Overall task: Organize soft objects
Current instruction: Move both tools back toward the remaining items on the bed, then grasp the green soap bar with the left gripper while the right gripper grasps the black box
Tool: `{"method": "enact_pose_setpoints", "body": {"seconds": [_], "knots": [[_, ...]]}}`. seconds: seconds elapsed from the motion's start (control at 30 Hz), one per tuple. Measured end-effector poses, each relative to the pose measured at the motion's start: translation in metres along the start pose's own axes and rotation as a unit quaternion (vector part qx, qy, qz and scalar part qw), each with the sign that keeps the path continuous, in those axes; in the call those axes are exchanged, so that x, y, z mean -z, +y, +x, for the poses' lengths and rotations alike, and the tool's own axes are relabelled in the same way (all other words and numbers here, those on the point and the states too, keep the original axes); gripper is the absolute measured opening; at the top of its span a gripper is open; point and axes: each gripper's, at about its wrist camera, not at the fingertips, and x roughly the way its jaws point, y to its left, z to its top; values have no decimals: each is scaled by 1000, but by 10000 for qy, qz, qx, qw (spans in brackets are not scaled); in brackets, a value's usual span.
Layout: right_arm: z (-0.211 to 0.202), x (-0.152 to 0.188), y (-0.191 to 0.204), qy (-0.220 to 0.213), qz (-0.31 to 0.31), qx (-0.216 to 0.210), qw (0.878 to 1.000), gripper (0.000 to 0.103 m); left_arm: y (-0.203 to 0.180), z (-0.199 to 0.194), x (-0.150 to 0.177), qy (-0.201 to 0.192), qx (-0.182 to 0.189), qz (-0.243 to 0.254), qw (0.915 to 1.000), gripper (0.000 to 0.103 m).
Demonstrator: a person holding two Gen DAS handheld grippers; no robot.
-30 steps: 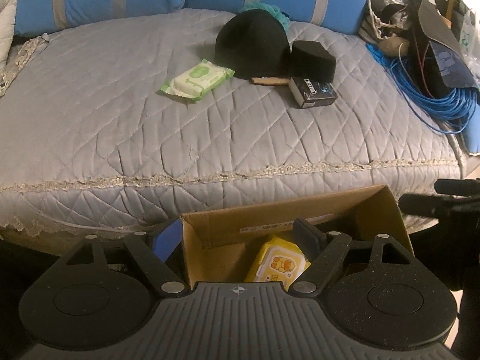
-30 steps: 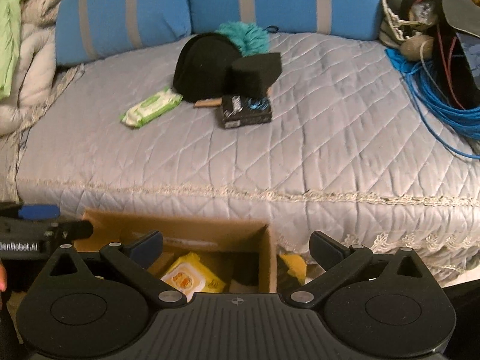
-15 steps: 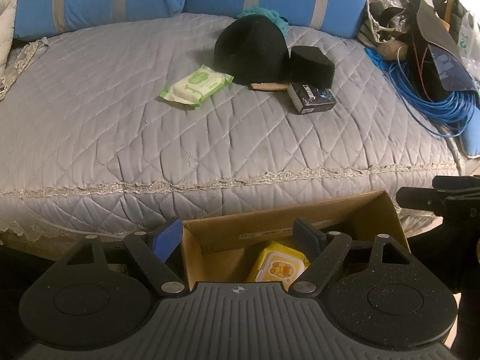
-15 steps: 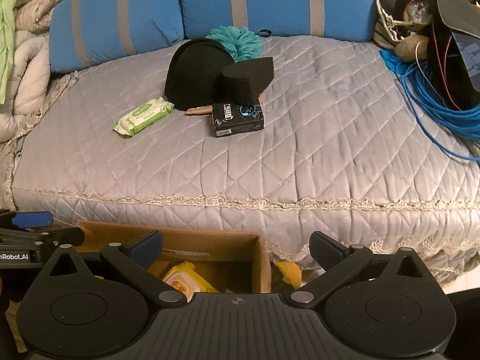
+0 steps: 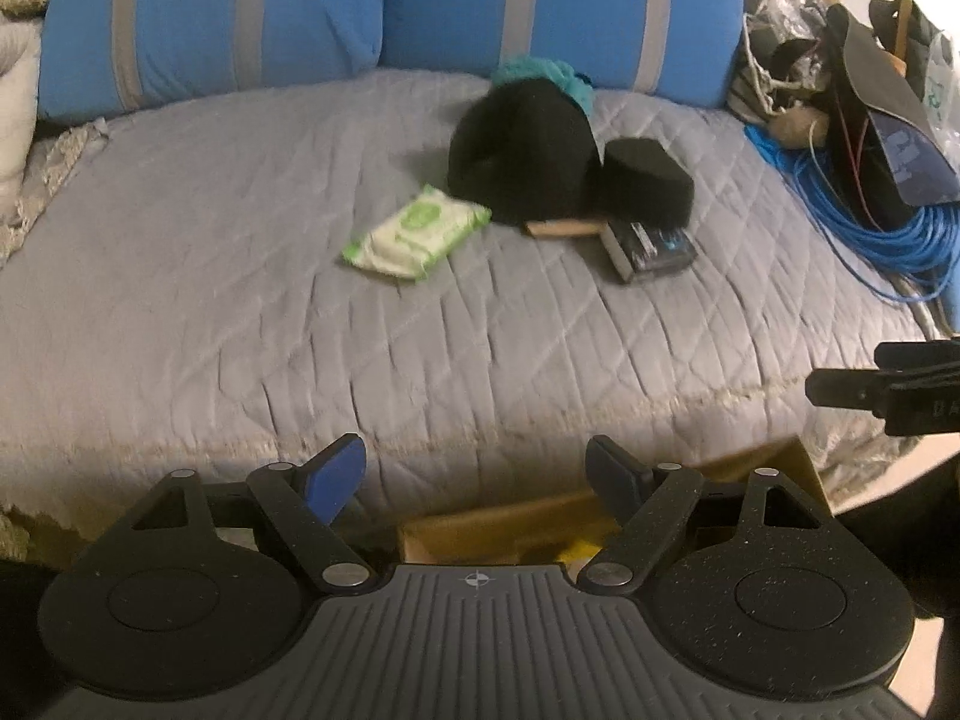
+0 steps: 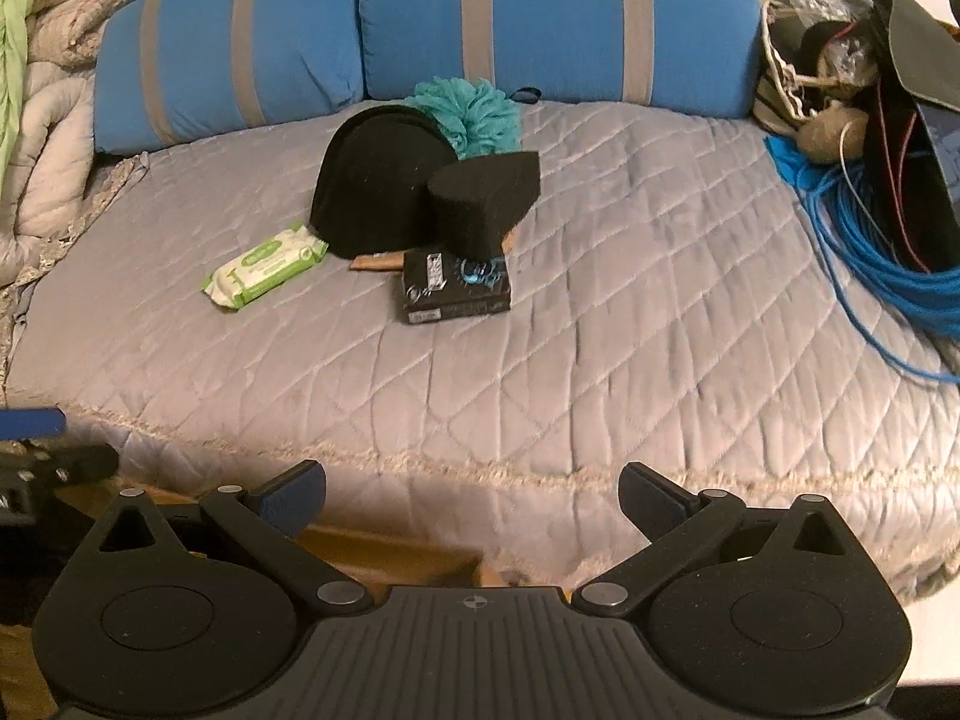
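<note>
**A:** Which step is this?

**B:** Between picks, I'd judge. The left gripper [image 5: 477,468] stands wide with nothing between its fingers, and the right gripper [image 6: 471,498] is just as wide and just as empty. Both hang over the near edge of the grey quilted bed [image 6: 630,312], with the cardboard box [image 5: 510,525] just below them, on the near side of the bed.

**A:** What is left to gather?

**B:** A cluster at the middle of the bed, toward the far side: a green wet-wipes pack [image 6: 264,264] on the left, a black dome-shaped cushion [image 6: 375,180] beside it, a black foam block [image 6: 480,204] leaning against that, a teal pom-pom [image 6: 474,111] behind them, and a small black box [image 6: 456,285] nearest. Something yellow [image 5: 579,552] shows in the cardboard box, mostly hidden.

**A:** And the next move?

**B:** Probably a reach forward across the bed. The wipes pack lies apart from the rest, so it looks easiest: come down with the fingers straddling its narrow width, then close. The foam block touches its neighbours and will squash, so grip it gently.
</note>
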Motion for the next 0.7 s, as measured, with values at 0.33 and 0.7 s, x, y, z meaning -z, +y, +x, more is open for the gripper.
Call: {"method": "enact_pose_setpoints", "body": {"seconds": [0.33,0.7], "knots": [[31,-19,-8,90,-212,-59,9997,103,12,31,-37,-258,-239,484,9982,81],[55,-36,-9,50,-421,-51,9991,103,22,60,-58,-641,-123,1194,9907,81]]}}
